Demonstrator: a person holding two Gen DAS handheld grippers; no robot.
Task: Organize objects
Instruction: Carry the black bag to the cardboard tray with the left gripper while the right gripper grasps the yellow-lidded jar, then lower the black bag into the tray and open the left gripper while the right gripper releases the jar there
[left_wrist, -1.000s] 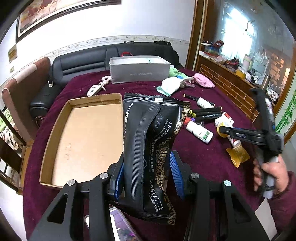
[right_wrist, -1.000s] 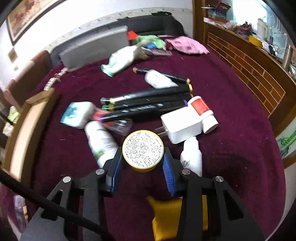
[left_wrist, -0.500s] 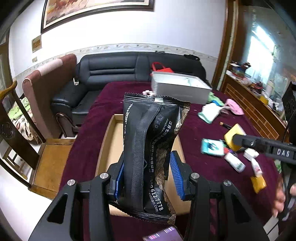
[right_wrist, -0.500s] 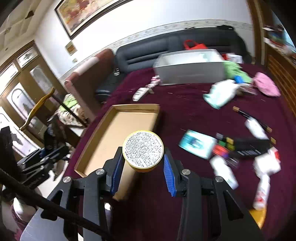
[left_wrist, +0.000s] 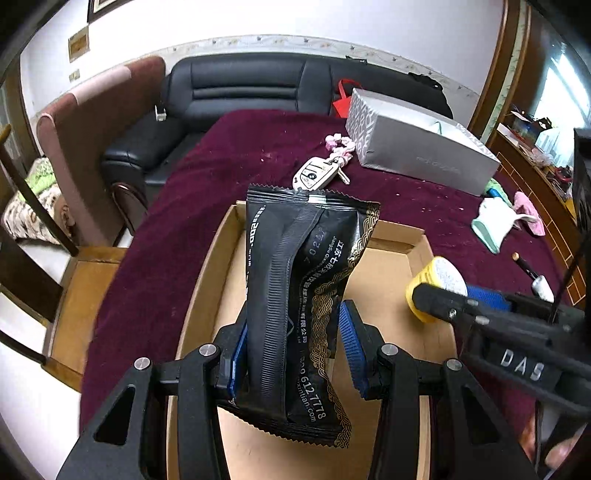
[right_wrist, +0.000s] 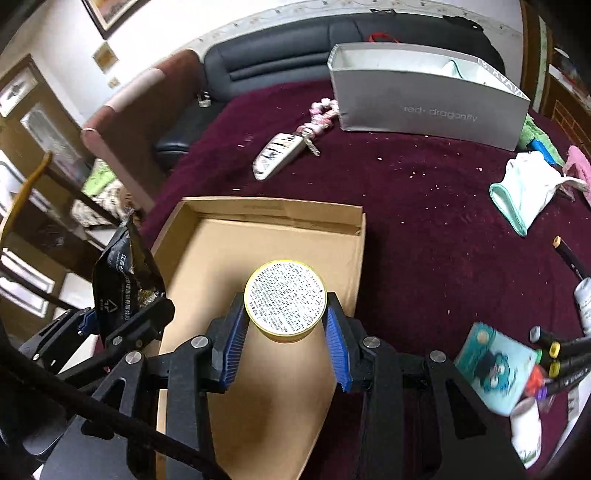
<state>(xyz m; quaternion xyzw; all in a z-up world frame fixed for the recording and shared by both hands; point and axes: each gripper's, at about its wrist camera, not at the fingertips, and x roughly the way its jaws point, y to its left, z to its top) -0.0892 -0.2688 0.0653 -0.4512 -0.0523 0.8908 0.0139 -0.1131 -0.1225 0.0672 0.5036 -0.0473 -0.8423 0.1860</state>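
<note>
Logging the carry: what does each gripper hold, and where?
Left gripper pinches the black packet at its lower middle; right gripper clamps the yellow tin by its sides.

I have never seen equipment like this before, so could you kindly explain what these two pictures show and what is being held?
There is no robot here: a person holds a pair of two-finger tongs in each hand, and a small wide-angle camera on each looks forward along its fingers. One picture comes from the left hand's camera, the other from the right's.

The left tongs are shut on a black snack packet. The right tongs are shut on a round yellow tin. Both hang over a shallow cardboard tray that lies on a dark red tablecloth.

Also on the cloth: a grey box, a car key with a pink charm, a white pouch and some markers.
</note>
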